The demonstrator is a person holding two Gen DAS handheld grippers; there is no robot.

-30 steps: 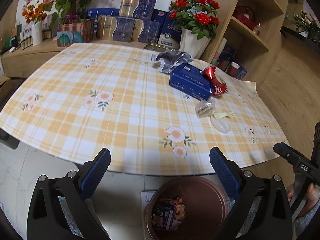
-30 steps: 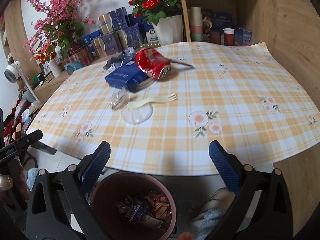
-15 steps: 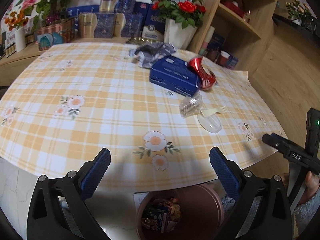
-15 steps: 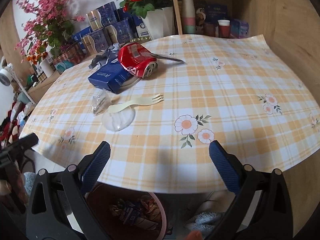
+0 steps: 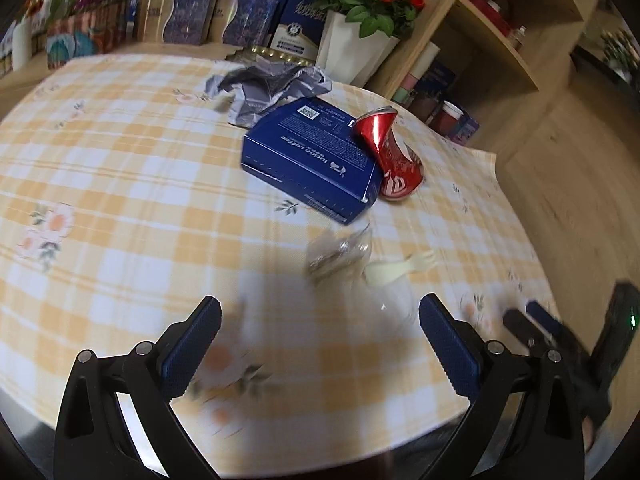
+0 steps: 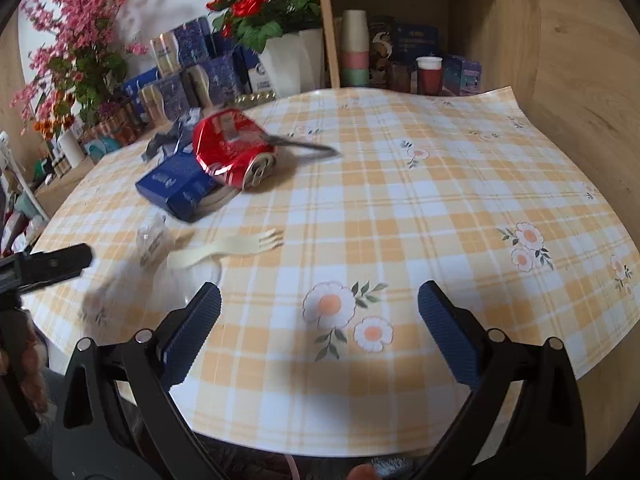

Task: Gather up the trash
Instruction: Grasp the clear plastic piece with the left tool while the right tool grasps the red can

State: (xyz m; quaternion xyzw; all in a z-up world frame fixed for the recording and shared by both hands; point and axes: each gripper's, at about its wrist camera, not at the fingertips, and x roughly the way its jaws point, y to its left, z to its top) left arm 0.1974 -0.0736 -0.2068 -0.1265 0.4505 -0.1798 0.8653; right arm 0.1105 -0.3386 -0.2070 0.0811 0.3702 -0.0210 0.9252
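Ahead of the open left gripper (image 5: 319, 334) lies a crumpled plastic wrapper (image 5: 340, 254).

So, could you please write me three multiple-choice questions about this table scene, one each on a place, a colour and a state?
1. Where does the crushed can lie?
A. against the blue box
B. in the flower pot
C. on the shelf

2. What colour is the plastic fork?
A. black
B. cream
C. green

3. How are the left gripper and right gripper?
A. both open and empty
B. both shut on trash
C. one shut on the fork

Answers: 1 A, since the red can rests at the box's edge on the tablecloth; 2 B, as the fork is pale cream in the right wrist view; 3 A, because each pair of fingers stands wide apart with nothing between them.
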